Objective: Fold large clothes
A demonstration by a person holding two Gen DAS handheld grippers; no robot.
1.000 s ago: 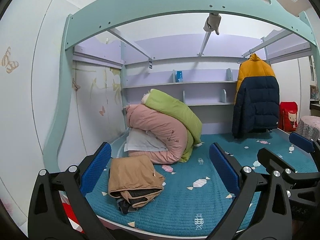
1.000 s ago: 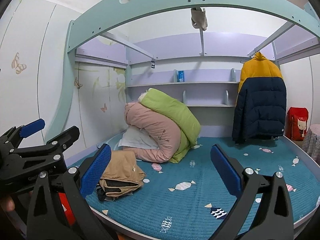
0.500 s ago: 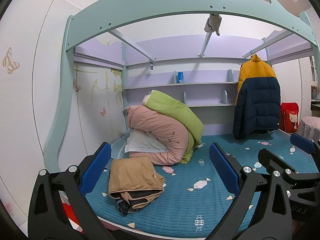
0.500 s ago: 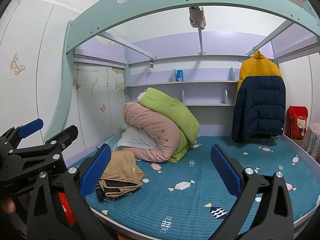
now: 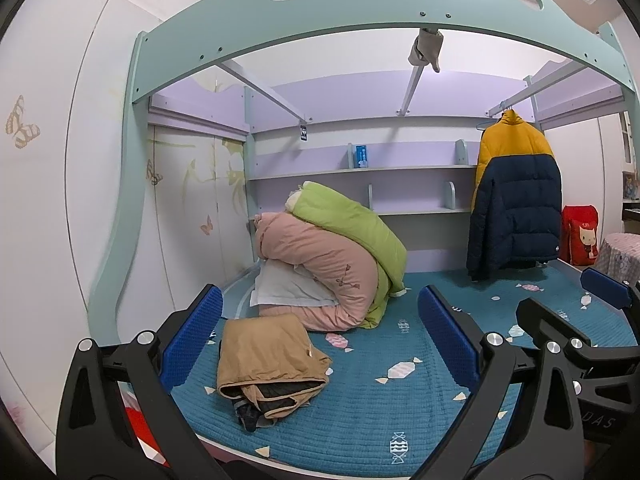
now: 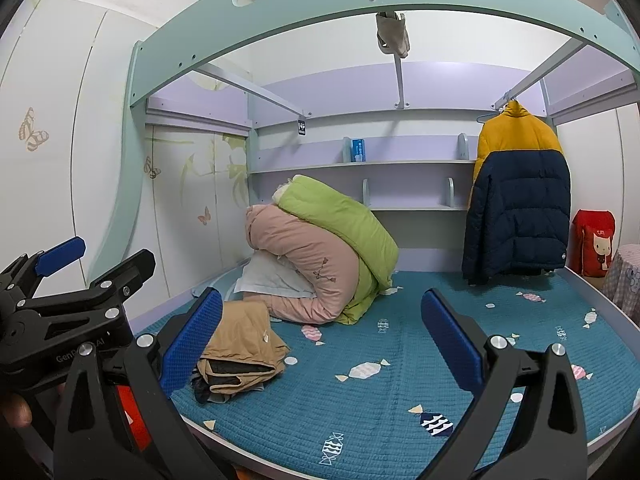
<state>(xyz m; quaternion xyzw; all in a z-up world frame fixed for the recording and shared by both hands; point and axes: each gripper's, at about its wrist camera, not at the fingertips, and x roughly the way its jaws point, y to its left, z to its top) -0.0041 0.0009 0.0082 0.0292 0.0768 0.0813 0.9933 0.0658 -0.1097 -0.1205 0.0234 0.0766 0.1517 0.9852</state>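
Both the left gripper (image 5: 320, 336) and right gripper (image 6: 322, 340) are held wide and empty before the bed (image 5: 440, 420), since the tan garment (image 5: 266, 356) is already folded.

Bright, sharp, strong fisheye edge distortion

I'm seeing a mint bed frame (image 5: 380, 4) arching over a teal mattress (image 5: 360, 392), lilac shelves (image 5: 360, 168) behind, white butterfly-printed wardrobe doors (image 5: 48, 184) flanking left.
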